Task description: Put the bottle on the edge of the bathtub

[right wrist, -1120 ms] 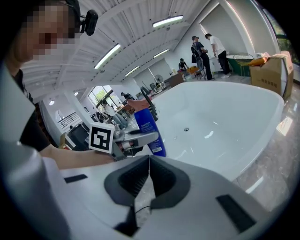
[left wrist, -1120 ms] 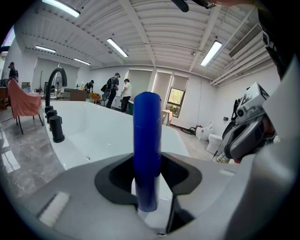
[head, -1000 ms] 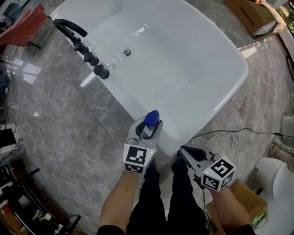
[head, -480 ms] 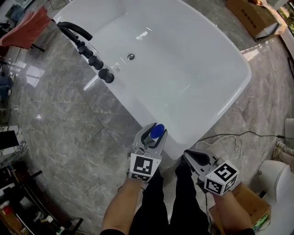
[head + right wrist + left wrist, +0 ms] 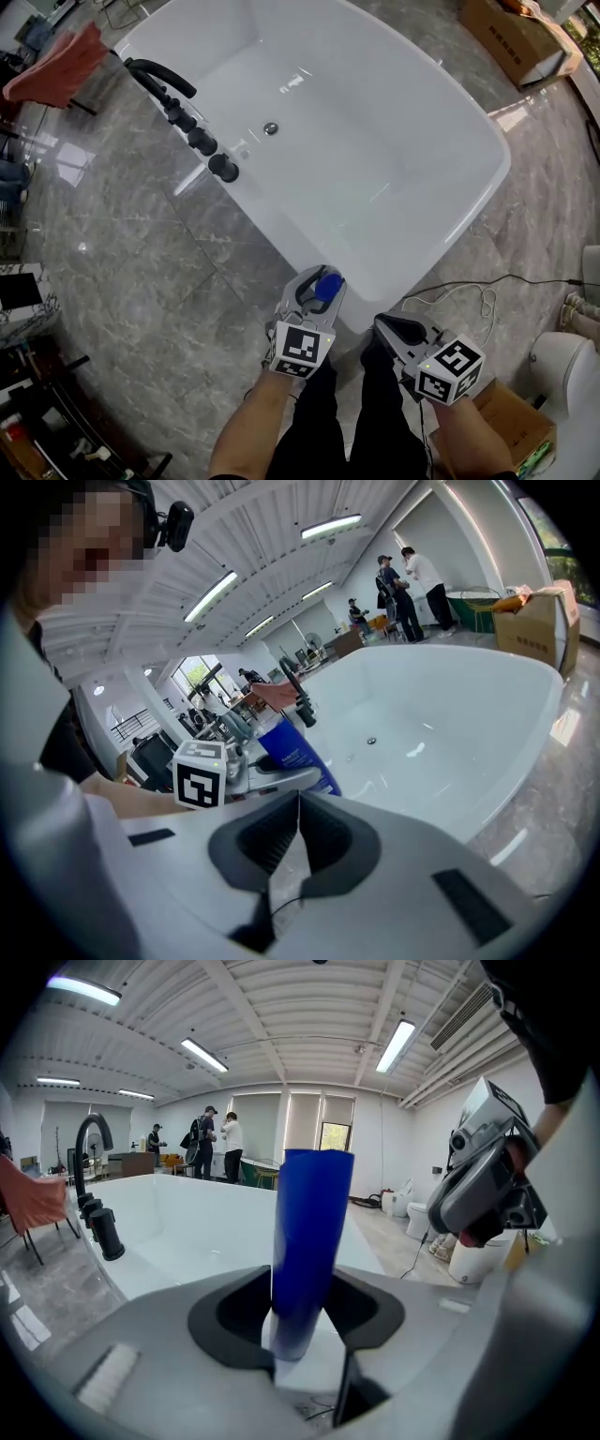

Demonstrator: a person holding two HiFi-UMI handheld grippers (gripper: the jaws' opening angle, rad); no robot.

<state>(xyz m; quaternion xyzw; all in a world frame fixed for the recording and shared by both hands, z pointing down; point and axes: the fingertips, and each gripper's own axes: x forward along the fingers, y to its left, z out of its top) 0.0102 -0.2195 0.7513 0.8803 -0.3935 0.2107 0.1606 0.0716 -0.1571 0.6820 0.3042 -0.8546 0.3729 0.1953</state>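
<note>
Grey marble floor (image 5: 122, 281) surrounds a white bathtub (image 5: 403, 141) in the head view, with a black faucet (image 5: 164, 80) on its far left rim and a cardboard box (image 5: 511, 37) at the upper right. The left gripper (image 5: 320, 281) hovers at the tub's near edge with the blue bottle (image 5: 328, 286) between its fingers. The right gripper (image 5: 386, 325) hangs just beside it, over the floor, near a white cable (image 5: 469, 295).

Seen from the left gripper view, the bottle (image 5: 309, 1241) stands nearly upright between the fingers (image 5: 234, 1321), its foot over a white surface that looks like the tub's edge. The fingers have just been opening. One pad lies against the bottle, a sliver of white shows at the other, so they sit loose about it rather than clamped. The bathtub (image 5: 178, 1213) stretches beyond, and the right gripper (image 5: 483, 1185) shows at the right.

From the right gripper view, its fingers (image 5: 267, 841) are pressed together with nothing between them. Past them are the bottle (image 5: 298, 752), the left gripper's marker cube (image 5: 199, 772) and the bathtub (image 5: 441, 724).
</note>
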